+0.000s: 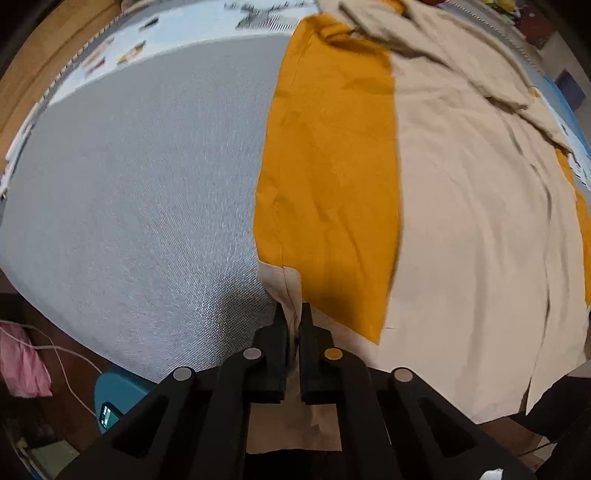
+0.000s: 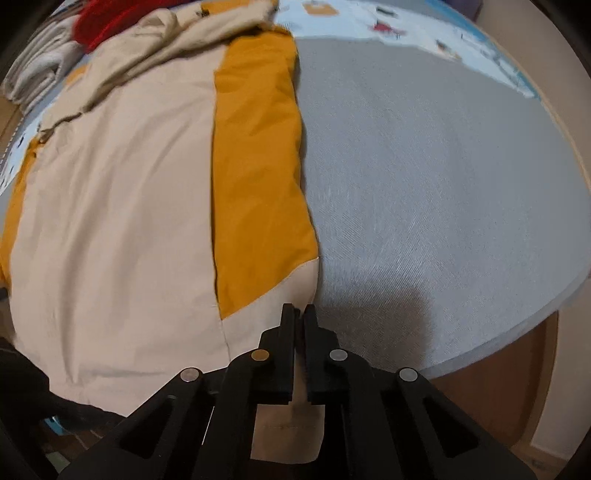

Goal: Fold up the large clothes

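Observation:
A large beige and mustard-yellow garment (image 1: 443,192) lies spread on a grey mat (image 1: 140,192). My left gripper (image 1: 293,314) is shut on the garment's beige bottom hem at its left corner. In the right wrist view the same garment (image 2: 129,192) lies to the left on the grey mat (image 2: 424,177). My right gripper (image 2: 299,314) is shut on the beige hem at the garment's right corner. Beige cloth shows between both pairs of fingers and hangs below them. The garment's top end is bunched at the far side.
A red item (image 2: 107,18) and folded grey-white cloth (image 2: 40,70) lie at the far left of the right wrist view. A pink cloth (image 1: 22,365), a white cable and a teal device (image 1: 114,398) sit below the mat's near edge. A printed blue sheet (image 1: 110,51) borders the mat.

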A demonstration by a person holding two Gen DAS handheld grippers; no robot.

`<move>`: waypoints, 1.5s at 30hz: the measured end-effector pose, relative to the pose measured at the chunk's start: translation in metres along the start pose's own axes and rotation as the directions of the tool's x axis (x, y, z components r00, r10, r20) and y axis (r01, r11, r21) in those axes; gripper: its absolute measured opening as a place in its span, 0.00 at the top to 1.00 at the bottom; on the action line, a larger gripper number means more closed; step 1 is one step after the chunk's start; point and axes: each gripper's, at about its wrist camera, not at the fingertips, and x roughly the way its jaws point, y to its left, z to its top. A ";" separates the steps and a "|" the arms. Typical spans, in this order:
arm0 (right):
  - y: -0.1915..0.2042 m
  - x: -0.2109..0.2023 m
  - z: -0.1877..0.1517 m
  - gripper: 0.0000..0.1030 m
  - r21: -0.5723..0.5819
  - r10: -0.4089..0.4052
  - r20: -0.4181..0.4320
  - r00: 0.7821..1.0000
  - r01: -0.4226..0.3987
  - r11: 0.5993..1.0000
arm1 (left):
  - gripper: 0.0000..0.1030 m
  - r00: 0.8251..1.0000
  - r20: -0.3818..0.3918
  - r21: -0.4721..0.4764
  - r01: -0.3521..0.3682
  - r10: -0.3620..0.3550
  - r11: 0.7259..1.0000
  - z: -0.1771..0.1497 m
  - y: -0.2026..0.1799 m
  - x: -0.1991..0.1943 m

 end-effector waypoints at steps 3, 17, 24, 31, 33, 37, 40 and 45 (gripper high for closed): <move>-0.003 -0.030 0.009 0.97 0.034 0.063 0.076 0.995 -0.066 0.997 | 0.99 0.997 0.083 0.049 0.001 -0.005 0.999 -0.009 -0.014 -0.028; 0.016 -0.170 0.018 0.98 -0.062 0.285 0.353 0.891 -0.282 0.957 | 0.99 0.908 0.296 0.076 0.288 -0.298 0.955 -0.039 -0.004 -0.153; -0.010 -0.219 -0.033 0.98 -0.039 0.340 0.417 0.843 -0.357 0.933 | 1.00 0.849 0.345 0.024 0.418 -0.400 0.908 -0.093 0.020 -0.207; -0.040 -0.231 -0.059 0.98 0.041 0.326 0.505 0.799 -0.400 0.916 | 1.00 0.858 0.351 -0.011 0.404 -0.375 0.915 -0.093 0.024 -0.207; -0.042 -0.221 -0.046 0.98 0.053 0.327 0.502 0.800 -0.406 0.912 | 1.00 0.859 0.349 -0.024 0.408 -0.375 0.913 -0.076 0.023 -0.197; -0.037 -0.193 0.003 0.98 0.043 0.313 0.496 0.810 -0.383 0.923 | 1.00 0.860 0.343 -0.058 0.422 -0.379 0.905 -0.024 0.023 -0.169; -0.037 -0.164 0.056 0.98 0.066 0.295 0.480 0.826 -0.370 0.927 | 1.00 0.856 0.320 -0.124 0.462 -0.405 0.878 0.020 0.027 -0.144; -0.032 -0.100 0.146 0.98 0.116 0.234 0.429 0.872 -0.310 0.944 | 0.99 0.888 0.249 -0.131 0.426 -0.386 0.895 0.099 0.019 -0.095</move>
